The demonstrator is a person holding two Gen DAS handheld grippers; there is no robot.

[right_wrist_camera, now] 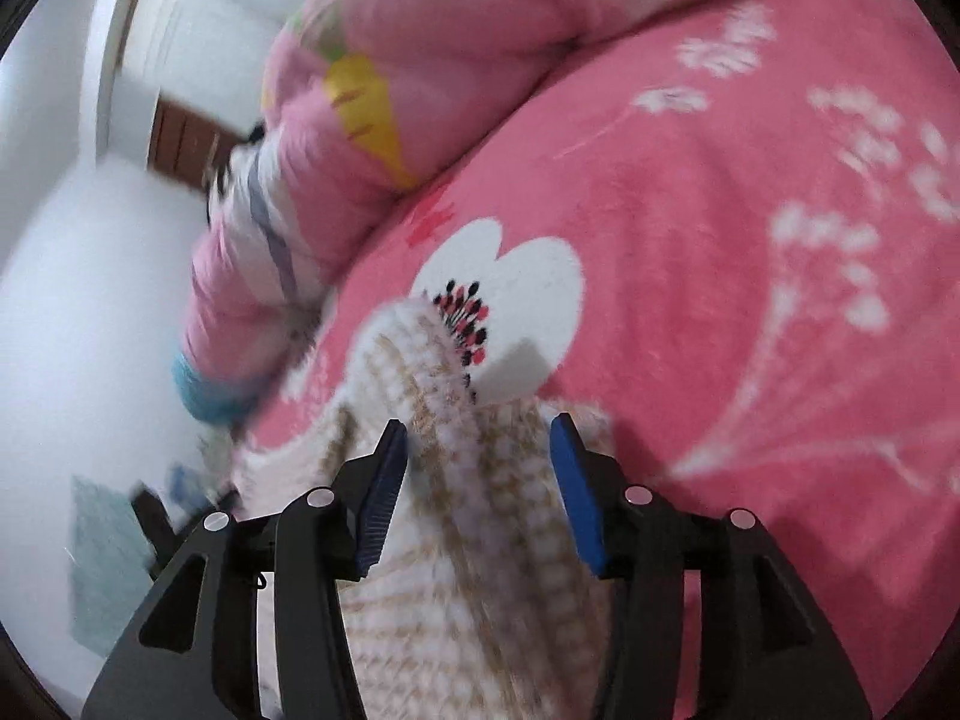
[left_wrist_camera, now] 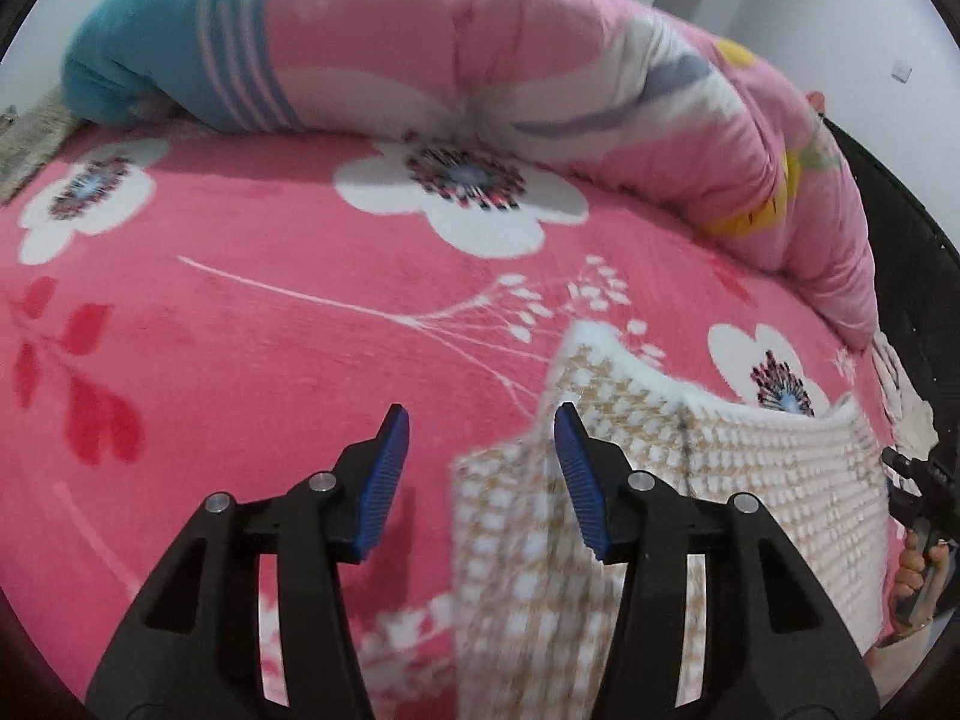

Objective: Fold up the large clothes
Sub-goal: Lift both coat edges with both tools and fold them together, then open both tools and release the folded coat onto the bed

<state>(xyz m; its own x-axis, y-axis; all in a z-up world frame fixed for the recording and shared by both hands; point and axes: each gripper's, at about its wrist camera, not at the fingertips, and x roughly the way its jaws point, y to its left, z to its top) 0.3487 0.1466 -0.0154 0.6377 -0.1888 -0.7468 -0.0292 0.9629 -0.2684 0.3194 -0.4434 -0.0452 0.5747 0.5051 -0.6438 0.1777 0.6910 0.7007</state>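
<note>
Pink floral bed cover [left_wrist_camera: 252, 312], rolled quilt [left_wrist_camera: 480, 48], white wall [right_wrist_camera: 54, 276]

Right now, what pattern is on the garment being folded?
A beige-and-white houndstooth-like check on the garment, clearest in the left wrist view.

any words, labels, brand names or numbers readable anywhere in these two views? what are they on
None can be read in either view.
Pink blanket: only flowers and leaves, no lettering.
Quilt: printed shapes and stripes, no text.
Checked garment: woven pattern only, no tag showing.
Greenish item at the left edge: too small and blurred to tell whether it carries print.
</note>
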